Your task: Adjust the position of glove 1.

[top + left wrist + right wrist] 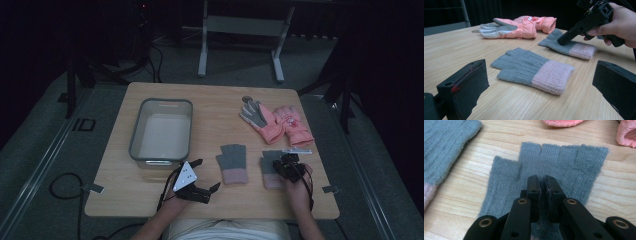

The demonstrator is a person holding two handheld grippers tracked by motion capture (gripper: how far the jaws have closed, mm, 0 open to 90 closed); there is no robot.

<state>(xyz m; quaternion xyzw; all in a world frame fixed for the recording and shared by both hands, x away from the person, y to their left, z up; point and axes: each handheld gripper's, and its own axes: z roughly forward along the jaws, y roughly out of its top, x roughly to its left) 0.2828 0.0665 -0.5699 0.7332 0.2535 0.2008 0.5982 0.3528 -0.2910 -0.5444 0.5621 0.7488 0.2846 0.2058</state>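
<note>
Pressing my right gripper (543, 181) onto the grey glove (574, 162) — fingers nearly together, pinching its knit; left gripper (200, 176) fingers wide.

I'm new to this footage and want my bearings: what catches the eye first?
The right tongs, jaws nearly together, press onto a grey glove near the table's front right. The left tongs gape open beside its twin glove. Pink gloves lie behind them, and a clear bin stands at left.

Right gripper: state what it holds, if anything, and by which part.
The right gripper is shut on the grey glove, pinching a fold of knit at the palm, above the pink cuff.
</note>
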